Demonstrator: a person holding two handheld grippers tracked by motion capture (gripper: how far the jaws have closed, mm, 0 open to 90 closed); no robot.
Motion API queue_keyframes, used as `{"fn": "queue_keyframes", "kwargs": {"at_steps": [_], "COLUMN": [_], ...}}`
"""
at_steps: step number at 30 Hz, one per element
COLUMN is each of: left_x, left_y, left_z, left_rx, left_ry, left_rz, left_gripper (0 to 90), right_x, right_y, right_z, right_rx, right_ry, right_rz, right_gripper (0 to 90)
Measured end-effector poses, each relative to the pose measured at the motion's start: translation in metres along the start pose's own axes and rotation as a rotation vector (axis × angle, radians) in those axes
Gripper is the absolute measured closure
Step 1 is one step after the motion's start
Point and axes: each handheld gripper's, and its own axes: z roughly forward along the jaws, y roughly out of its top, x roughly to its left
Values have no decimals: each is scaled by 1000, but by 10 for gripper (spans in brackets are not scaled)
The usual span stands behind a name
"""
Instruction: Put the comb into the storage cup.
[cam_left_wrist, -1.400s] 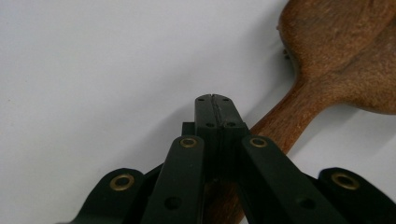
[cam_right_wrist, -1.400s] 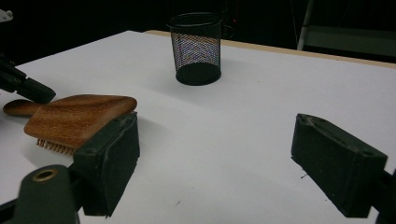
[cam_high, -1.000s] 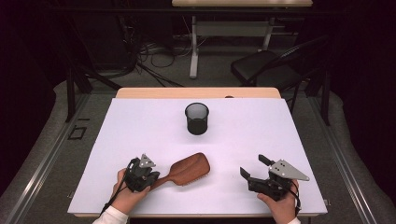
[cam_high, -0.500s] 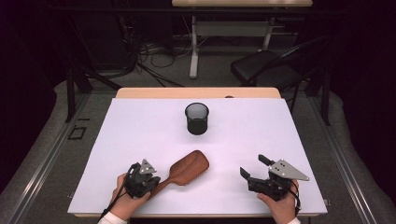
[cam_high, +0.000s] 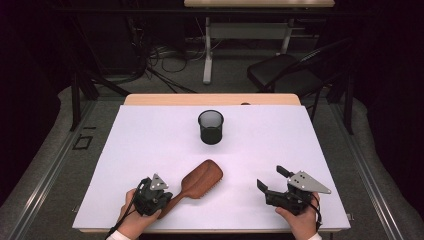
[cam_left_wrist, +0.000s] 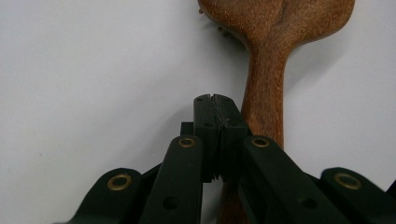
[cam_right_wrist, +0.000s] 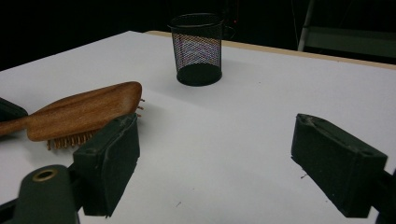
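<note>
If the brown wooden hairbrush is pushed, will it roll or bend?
The brown wooden hairbrush looks rigid, so probably no bending. It rests bristles-down with a flat oval head, so it likely slides, not rolls. Its smooth handle may be slippery.

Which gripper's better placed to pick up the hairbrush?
Left. The left gripper sits at the hairbrush handle, jaws shut just beside it. The right gripper is open but well off to the side.

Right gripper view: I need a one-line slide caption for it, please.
Open right gripper above the white table, facing a wooden hairbrush lying bristles-down and an upright black mesh cup.
</note>
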Motion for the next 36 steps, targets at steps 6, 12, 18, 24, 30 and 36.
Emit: {"fn": "queue_keyframes", "kwargs": {"at_steps": [6,12,18,24,30,36], "left_x": [-1,0,1,5,8,10], "left_y": [0,0,0,-1,0,0], "left_z": [0,1,0,-2,-5,-10], "left_rx": [-3,-3,-13,-30,-49,-81], "left_ry": [4,1,14,24,34,43], "left_rz": [7,-2,3,-19,-31,-48], "left_gripper": [884,874,837,801,741,664], "right_x": [0,0,0,1,0,0], "right_y": [0,0,0,0,0,0], "right_z": [0,0,0,0,1,1], "right_rx": [0,-1,-1,0,0,1], "right_ry": [1,1,1,3,4,3], "right_rz": [0,4,0,1,-4,-3], "right_gripper": [150,150,150,151,151,151]}}
